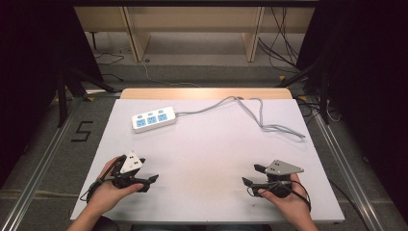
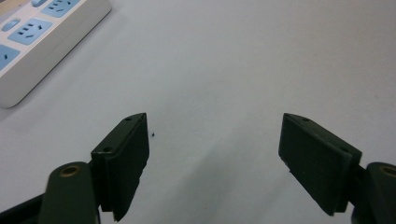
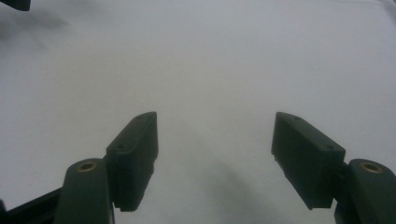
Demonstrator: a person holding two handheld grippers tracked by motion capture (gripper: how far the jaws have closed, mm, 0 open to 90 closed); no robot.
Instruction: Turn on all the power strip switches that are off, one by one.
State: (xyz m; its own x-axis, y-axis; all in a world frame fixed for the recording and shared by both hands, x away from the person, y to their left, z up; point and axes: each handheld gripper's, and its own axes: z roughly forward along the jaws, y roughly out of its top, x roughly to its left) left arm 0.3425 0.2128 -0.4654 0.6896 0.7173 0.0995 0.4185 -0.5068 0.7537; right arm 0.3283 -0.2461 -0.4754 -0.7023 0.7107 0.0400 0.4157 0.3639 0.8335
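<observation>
With both the left gripper (image 1: 150,181) and right gripper (image 1: 251,176) released and empty near the bench (image 1: 216,144) edge, a careless reach risked snagging the power strip (image 1: 153,119) by its loose grey cable (image 1: 260,120).

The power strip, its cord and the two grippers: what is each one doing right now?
Power strip: lying flat at the far left of the table, all sockets empty.
Cord: loose and wavy, trailing toward the far right; its end is not visible.
Left gripper: jaws open, holding nothing, low over the table.
Right gripper: jaws open, holding nothing, low over the table.
</observation>
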